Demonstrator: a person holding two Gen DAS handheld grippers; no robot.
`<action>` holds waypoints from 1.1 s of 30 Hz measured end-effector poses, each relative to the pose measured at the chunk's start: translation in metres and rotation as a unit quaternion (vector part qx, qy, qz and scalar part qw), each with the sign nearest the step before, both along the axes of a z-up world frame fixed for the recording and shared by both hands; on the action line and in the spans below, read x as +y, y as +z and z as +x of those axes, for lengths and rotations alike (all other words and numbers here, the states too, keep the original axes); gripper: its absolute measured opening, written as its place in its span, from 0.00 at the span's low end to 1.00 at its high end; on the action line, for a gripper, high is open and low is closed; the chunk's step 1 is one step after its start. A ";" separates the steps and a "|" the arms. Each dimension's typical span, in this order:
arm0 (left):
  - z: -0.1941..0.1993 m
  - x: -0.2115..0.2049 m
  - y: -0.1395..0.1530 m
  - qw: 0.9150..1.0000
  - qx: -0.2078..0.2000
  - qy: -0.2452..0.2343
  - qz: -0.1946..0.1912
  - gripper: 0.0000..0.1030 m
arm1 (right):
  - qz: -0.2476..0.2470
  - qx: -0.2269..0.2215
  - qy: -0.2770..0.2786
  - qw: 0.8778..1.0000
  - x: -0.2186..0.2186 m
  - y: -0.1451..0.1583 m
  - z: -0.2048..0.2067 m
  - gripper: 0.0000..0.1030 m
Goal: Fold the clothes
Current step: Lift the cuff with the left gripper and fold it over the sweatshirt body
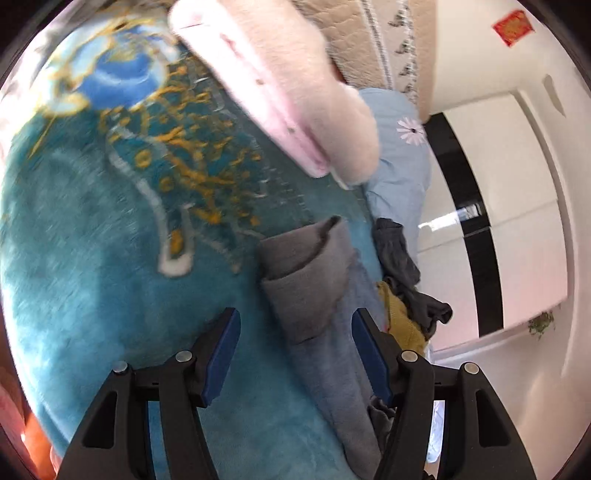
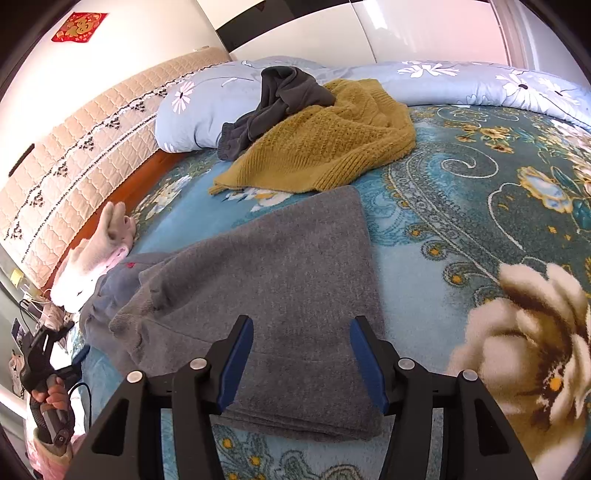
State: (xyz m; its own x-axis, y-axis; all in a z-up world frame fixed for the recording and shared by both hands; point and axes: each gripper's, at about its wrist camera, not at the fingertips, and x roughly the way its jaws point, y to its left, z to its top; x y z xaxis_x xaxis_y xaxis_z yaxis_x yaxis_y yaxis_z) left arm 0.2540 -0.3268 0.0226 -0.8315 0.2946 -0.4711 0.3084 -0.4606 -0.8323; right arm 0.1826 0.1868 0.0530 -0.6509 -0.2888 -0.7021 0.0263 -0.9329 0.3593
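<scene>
Right gripper (image 2: 301, 360): jaws spread wide, nothing held between the blue pads; it hovers low over the near end of the grey sweater (image 2: 266, 295), whether touching the cloth cannot be told. Left gripper (image 1: 295, 354): jaws likewise wide and holding nothing; it points along the sweater's (image 1: 314, 288) sleeve side, the cuff folded over just ahead of its fingers; this view is blurred. In the right wrist view the left tool appears at the far left edge, the person's hand (image 2: 51, 398) wrapped round its handle, off the side of the bed. The grey sweater lies on the teal floral blanket (image 2: 461, 229), body folded flat into a rough rectangle, one sleeve bunched on its left side. Beyond it, near but apart, a mustard knit sweater (image 2: 325, 144) lies crumpled, with a dark grey garment (image 2: 273, 99) heaped on its far edge and against the pale blue floral pillow (image 2: 199, 110). A pink and white garment (image 2: 99, 254) lies folded beside the sweater's sleeve, near the quilted headboard (image 2: 74, 147); a red paper decoration (image 2: 79, 26) hangs on the wall above.
</scene>
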 end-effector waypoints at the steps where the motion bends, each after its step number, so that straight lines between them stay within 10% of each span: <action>1: -0.004 0.001 -0.002 1.000 0.000 -0.007 0.003 0.62 | 0.000 0.000 0.000 1.000 0.000 0.000 0.000 0.58; 9: -0.031 0.007 -0.003 1.000 -0.010 -0.022 -0.020 0.60 | -0.011 -0.003 0.000 1.000 0.001 0.001 -0.001 0.59; 11: -0.037 0.008 -0.002 0.999 -0.023 -0.020 -0.035 0.34 | -0.016 -0.002 0.001 1.000 0.002 0.002 0.000 0.59; 14: -0.040 0.005 -0.001 0.998 -0.040 -0.014 -0.037 0.20 | -0.030 0.002 0.006 1.000 0.003 0.005 0.002 0.59; 22: -0.062 0.028 0.077 0.990 -0.016 -0.028 -0.135 0.17 | -0.051 0.013 0.012 0.999 0.002 0.011 0.006 0.59; 28: -0.081 0.137 0.163 0.951 0.070 -0.120 -0.275 0.17 | -0.058 0.017 0.002 0.998 0.007 0.013 0.007 0.59; 33: -0.088 0.259 0.180 0.899 0.136 -0.244 -0.339 0.18 | -0.070 0.019 -0.024 0.997 0.016 0.015 0.008 0.59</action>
State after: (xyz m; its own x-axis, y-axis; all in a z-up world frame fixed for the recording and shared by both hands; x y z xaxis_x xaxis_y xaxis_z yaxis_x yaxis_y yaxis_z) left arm 0.1660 -0.0682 0.2022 -0.7932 0.3770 -0.4782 -0.2396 -0.9152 -0.3241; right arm 0.1909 0.2033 0.0681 -0.6916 -0.3494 -0.6322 -0.0020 -0.8743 0.4854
